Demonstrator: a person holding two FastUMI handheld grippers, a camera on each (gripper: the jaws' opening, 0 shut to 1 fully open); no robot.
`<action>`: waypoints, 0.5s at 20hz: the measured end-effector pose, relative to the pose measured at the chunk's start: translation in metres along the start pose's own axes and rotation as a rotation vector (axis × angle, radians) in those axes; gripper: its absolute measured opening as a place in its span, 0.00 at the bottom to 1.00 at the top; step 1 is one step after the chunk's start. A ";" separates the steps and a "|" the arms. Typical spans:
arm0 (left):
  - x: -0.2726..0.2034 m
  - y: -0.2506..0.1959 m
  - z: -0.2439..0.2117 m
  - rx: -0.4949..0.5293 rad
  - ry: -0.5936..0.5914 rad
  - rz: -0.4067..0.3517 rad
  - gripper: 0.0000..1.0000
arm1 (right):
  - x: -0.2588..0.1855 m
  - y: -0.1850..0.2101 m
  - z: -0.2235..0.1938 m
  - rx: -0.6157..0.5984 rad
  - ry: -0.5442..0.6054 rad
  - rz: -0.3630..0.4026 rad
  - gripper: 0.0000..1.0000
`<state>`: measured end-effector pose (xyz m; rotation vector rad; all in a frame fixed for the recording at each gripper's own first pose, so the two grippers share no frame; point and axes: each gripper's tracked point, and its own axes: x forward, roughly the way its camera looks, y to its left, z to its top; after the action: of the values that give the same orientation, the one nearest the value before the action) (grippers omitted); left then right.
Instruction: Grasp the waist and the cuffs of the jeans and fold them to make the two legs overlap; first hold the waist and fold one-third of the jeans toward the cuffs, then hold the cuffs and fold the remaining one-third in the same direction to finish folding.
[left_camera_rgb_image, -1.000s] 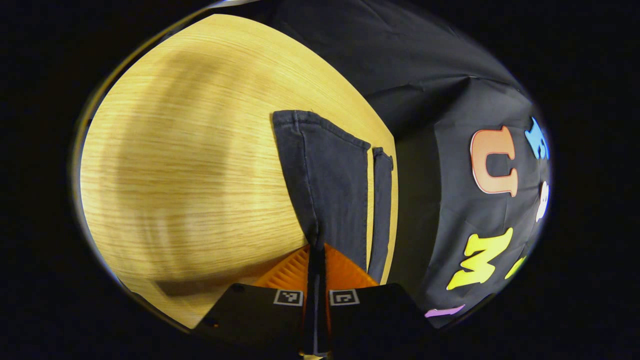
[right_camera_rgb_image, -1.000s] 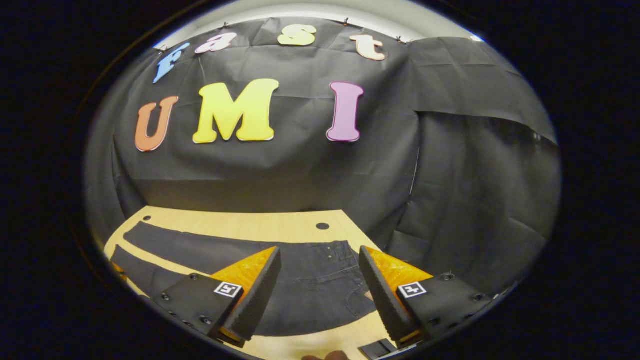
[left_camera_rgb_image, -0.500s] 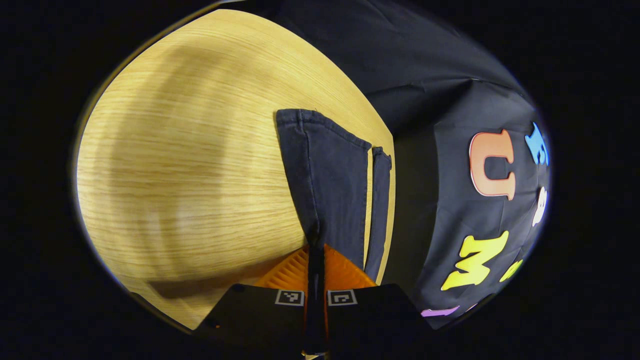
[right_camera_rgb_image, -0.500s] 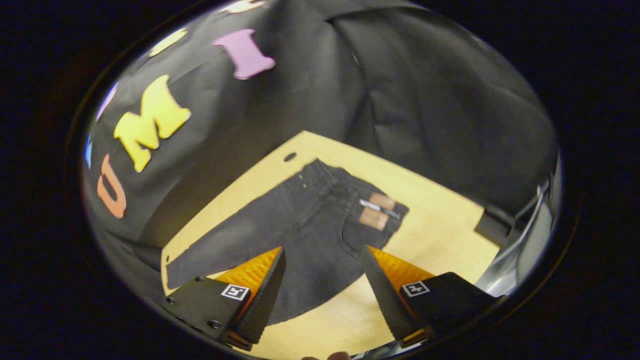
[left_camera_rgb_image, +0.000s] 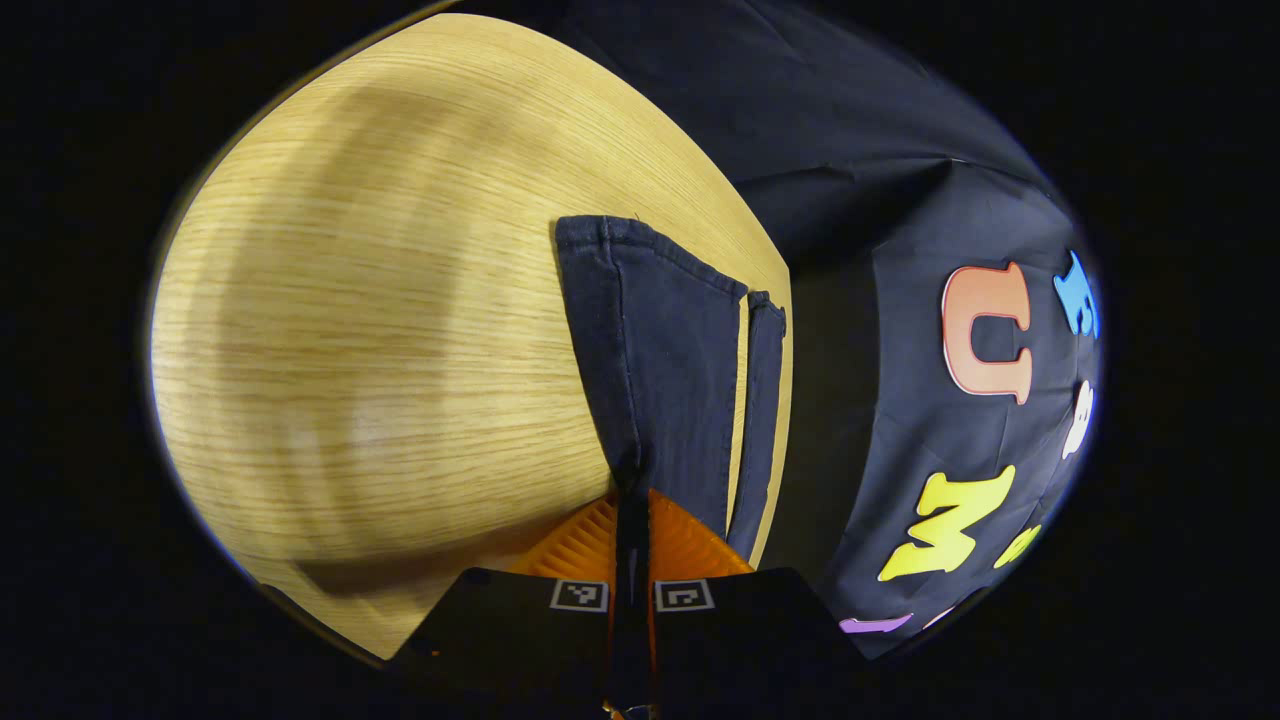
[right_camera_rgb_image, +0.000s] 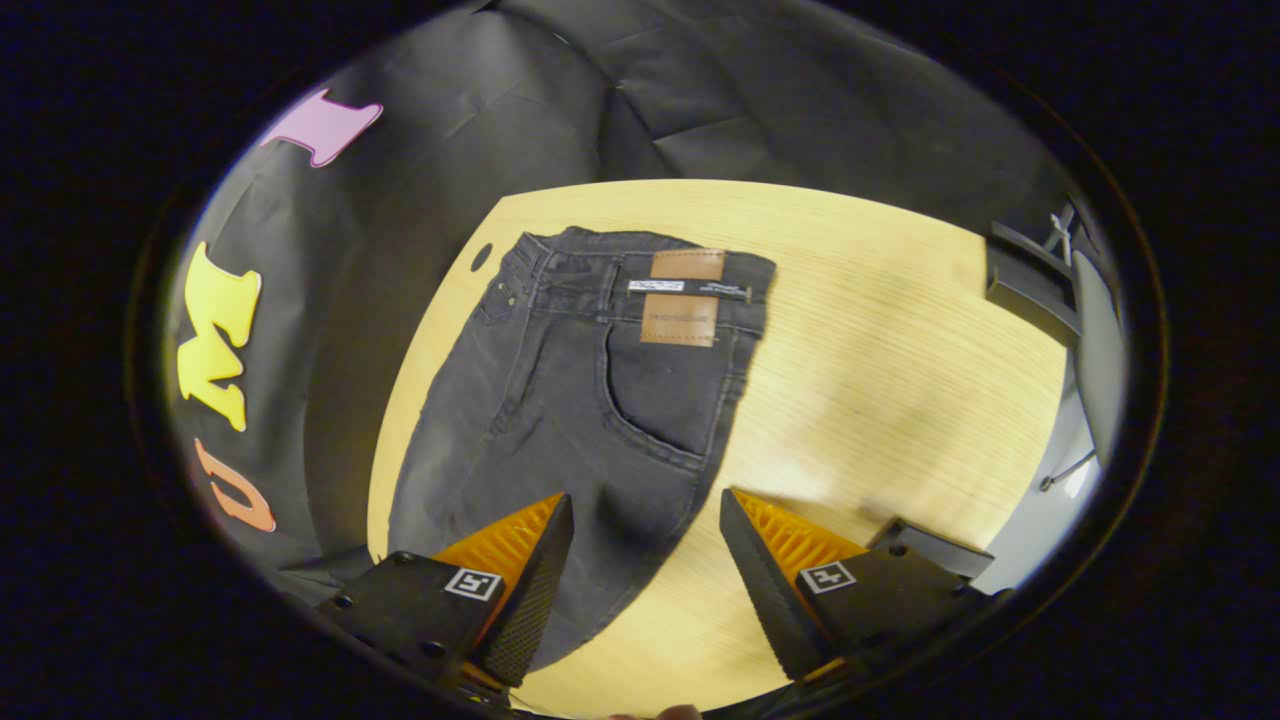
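Left claw (left_camera_rgb_image: 630, 520): closed on the edge of one leg of the jeans (left_camera_rgb_image: 665, 380), whose cuffs lie far ahead on the counter (left_camera_rgb_image: 380, 330).
Right claw (right_camera_rgb_image: 640, 560): held wide above the jeans (right_camera_rgb_image: 590, 400), nothing gripped; the waist is seen at the far end.
Counter: pale wood grain.
Room: black cloth wall (right_camera_rgb_image: 700, 90) behind the counter (right_camera_rgb_image: 880, 380).
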<state>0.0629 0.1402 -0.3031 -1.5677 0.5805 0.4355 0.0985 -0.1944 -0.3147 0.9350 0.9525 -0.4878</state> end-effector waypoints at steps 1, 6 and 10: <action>0.000 0.000 0.000 -0.004 0.005 -0.001 0.03 | 0.002 0.005 0.002 0.015 -0.001 0.016 0.92; 0.001 0.000 -0.001 -0.006 0.017 -0.003 0.03 | 0.016 0.012 0.006 0.070 -0.012 0.057 0.72; 0.001 0.000 -0.001 0.000 0.025 -0.001 0.03 | 0.022 0.001 0.010 0.079 -0.015 0.058 0.29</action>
<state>0.0640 0.1390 -0.3038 -1.5749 0.5985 0.4155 0.1149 -0.2015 -0.3306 1.0267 0.8949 -0.4854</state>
